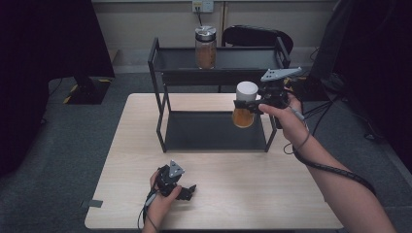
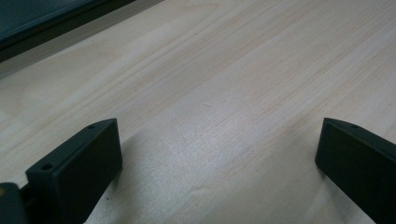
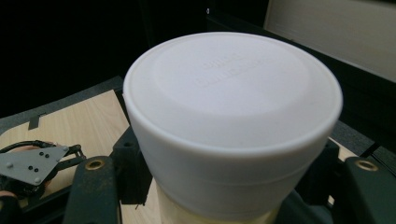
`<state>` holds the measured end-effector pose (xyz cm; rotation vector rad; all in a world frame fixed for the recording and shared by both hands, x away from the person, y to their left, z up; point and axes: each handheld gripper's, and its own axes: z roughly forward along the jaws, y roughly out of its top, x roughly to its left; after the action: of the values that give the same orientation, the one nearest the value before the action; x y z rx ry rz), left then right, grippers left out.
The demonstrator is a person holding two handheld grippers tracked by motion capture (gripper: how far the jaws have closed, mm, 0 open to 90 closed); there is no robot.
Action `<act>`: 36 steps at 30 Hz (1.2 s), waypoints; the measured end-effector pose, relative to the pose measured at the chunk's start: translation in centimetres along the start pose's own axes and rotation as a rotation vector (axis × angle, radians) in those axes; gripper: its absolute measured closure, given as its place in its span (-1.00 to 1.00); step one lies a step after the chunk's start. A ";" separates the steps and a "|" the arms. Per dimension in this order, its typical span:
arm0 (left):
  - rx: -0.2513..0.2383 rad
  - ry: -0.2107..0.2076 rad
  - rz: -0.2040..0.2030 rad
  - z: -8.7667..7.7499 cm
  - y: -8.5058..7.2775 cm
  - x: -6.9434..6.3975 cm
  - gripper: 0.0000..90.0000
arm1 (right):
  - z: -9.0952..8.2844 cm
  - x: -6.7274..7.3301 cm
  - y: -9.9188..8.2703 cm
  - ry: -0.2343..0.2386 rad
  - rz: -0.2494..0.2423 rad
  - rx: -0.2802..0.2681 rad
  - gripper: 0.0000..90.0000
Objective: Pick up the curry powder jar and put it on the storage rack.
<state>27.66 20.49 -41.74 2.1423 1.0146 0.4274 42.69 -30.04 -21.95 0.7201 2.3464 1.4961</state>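
Jar (image 1: 244, 104) with a white lid (image 3: 232, 100) and amber contents was held off the counter (image 1: 243, 194), clamped in the right claw (image 1: 245, 108) just below the lid. In the right claw view, the two black jaws pressed against the jar's neck from either side, with the lid rising above them. The jar stood upright in the grip.

Behind and around the right claw stood a black two-tier rack (image 1: 218, 92). The jar hung between the tiers, above the right part of the lower shelf (image 1: 204, 131) and below the front edge of the upper shelf (image 1: 228, 60). The rack's right front post (image 1: 270, 136) stood just beside the claw, on the hand's side. The lower shelf beneath the jar lay bare, with open room across it to the left.

On the upper shelf, above and to the left of the right claw, stood a second jar (image 1: 205, 47) with a metal lid, well apart from the held one.

The left claw (image 1: 187, 192) rested low at the near edge of the counter, well apart from the rack. Its jaws stood wide apart with nothing between them, as the left claw view confirmed; bare wood lay ahead of them.
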 end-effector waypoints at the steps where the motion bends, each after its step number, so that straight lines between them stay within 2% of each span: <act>1: 0.001 0.000 0.000 0.0 0.0 0.0 -1.00 | -0.1 0.0 0.3 -0.002 -0.005 0.002 -0.22; 13: 0.002 0.000 0.001 0.0 0.0 0.0 -1.00 | -1.2 0.0 2.9 -0.005 -0.021 -0.003 -0.22; 24: 0.002 0.000 0.001 0.0 0.0 0.0 -1.00 | -1.8 0.5 5.1 -0.008 -0.033 -0.004 -0.22; 32: 0.002 -0.001 0.001 0.0 0.0 0.0 -1.00 | -2.1 0.6 6.0 -0.001 -0.029 -0.035 -0.22; 36: 0.002 -0.001 0.001 0.0 0.0 0.0 -1.00 | -2.7 0.7 6.8 -0.014 -0.031 -0.041 -0.22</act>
<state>27.69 20.50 -41.71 2.1445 1.0142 0.4263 42.63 -29.34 -14.61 0.6789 2.2991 1.5159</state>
